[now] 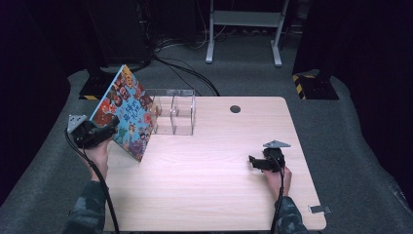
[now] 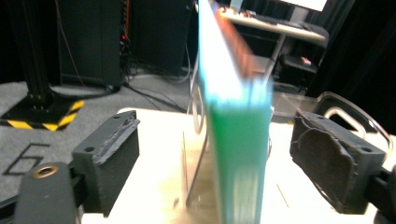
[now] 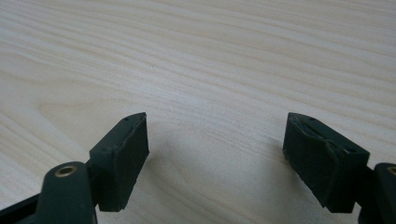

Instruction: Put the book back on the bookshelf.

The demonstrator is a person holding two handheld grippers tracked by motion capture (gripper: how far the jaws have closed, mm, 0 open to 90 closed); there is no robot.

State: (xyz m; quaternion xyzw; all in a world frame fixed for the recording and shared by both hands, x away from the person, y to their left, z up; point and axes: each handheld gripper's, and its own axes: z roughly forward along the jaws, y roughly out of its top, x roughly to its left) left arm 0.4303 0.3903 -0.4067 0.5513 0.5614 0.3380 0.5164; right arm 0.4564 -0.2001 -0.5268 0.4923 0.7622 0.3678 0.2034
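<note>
A colourful picture book (image 1: 124, 114) stands tilted on its edge at the table's left side, right beside a clear plastic rack (image 1: 175, 114). My left gripper (image 1: 113, 127) reaches in from the left at the book's near edge. In the left gripper view the book (image 2: 233, 93) is blurred and stands edge-on between the two pads (image 2: 322, 158), with a gap on each side, so the left gripper (image 2: 217, 154) is open around it. My right gripper (image 1: 253, 161) rests low at the right of the wooden table (image 1: 209, 185). The right gripper (image 3: 217, 154) is open over bare wood with nothing between its pads.
The rack has several upright dividers. A round cable hole (image 1: 235, 108) sits near the table's far edge. Beyond the table are floor cables (image 1: 185, 68), a grey desk frame (image 1: 243, 29) and black stands with yellow-striped feet (image 1: 311, 87).
</note>
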